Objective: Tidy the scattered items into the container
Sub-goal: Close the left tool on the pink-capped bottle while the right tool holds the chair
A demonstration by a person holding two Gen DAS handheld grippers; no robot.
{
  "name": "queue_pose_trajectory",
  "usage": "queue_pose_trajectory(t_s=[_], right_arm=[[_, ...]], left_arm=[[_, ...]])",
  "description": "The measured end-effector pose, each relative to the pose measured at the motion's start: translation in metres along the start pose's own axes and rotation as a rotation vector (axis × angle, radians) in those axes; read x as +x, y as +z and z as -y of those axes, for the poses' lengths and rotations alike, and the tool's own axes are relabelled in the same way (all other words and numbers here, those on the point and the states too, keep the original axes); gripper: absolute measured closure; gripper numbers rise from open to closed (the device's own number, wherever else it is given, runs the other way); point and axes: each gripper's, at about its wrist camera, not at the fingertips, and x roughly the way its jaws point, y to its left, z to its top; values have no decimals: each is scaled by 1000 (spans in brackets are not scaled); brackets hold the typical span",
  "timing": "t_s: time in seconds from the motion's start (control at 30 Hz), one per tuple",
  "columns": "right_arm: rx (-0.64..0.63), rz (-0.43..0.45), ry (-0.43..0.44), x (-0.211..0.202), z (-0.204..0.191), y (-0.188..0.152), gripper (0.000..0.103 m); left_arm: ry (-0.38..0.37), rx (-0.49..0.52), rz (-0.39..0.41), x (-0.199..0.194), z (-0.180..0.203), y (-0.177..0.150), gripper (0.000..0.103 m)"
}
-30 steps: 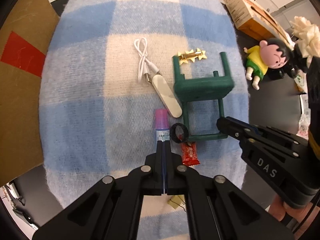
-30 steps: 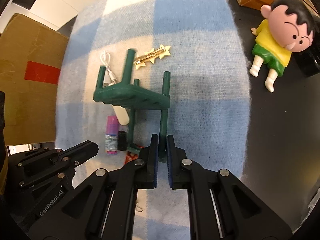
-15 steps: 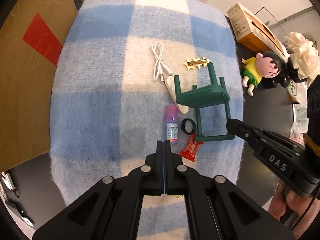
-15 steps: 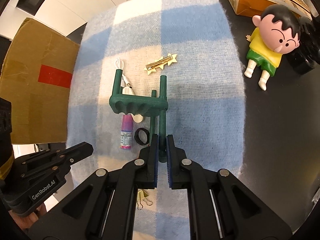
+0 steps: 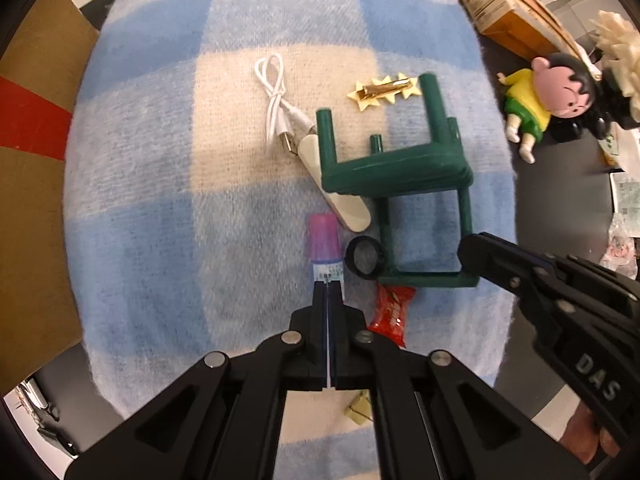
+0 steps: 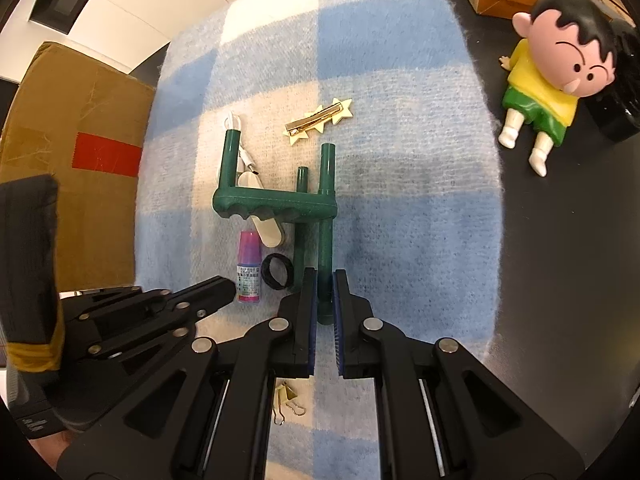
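A green toy chair (image 5: 404, 172) lies on a blue-and-white checked blanket (image 5: 168, 184). My right gripper (image 6: 325, 280) is shut on one leg of the green toy chair (image 6: 280, 208). My left gripper (image 5: 328, 292) is shut and empty, its tips just over the base of a pink-capped bottle (image 5: 323, 246). Beside the bottle lie a black ring (image 5: 363, 258), a red candy wrapper (image 5: 390, 310), a cream oval case (image 5: 332, 184), a white cable (image 5: 276, 96) and a gold star hair clip (image 5: 386, 90).
A brown cardboard box (image 6: 76, 168) with red tape stands at the left. A boy doll (image 6: 548, 84) lies on the dark table at the right, near an orange box (image 5: 508, 12). A gold binder clip (image 6: 286, 398) lies under my right gripper.
The left gripper drew back from the pink-capped bottle, then came close over it again. The right gripper stayed shut on the chair leg and the chair turned slightly.
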Motion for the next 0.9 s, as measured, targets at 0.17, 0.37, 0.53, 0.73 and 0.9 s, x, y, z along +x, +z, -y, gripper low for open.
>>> queue_pose_trajectory(t_s=[0.17, 0.37, 0.53, 0.73, 0.9], right_arm=[[1, -5, 17, 1, 0, 3, 96], [9, -13, 24, 3, 2, 2, 96], [8, -13, 25, 3, 1, 1, 96], [-24, -1, 21, -2, -12, 0, 96], [-43, 22, 7, -12, -20, 1, 97]], left_arm=[[27, 11, -2, 8, 1, 9, 76], [76, -10, -14, 20, -8, 8, 69], [50, -30, 0, 14, -16, 2, 85], [19, -39, 42, -6, -20, -6, 85], [-1, -48, 84, -28, -25, -13, 85]])
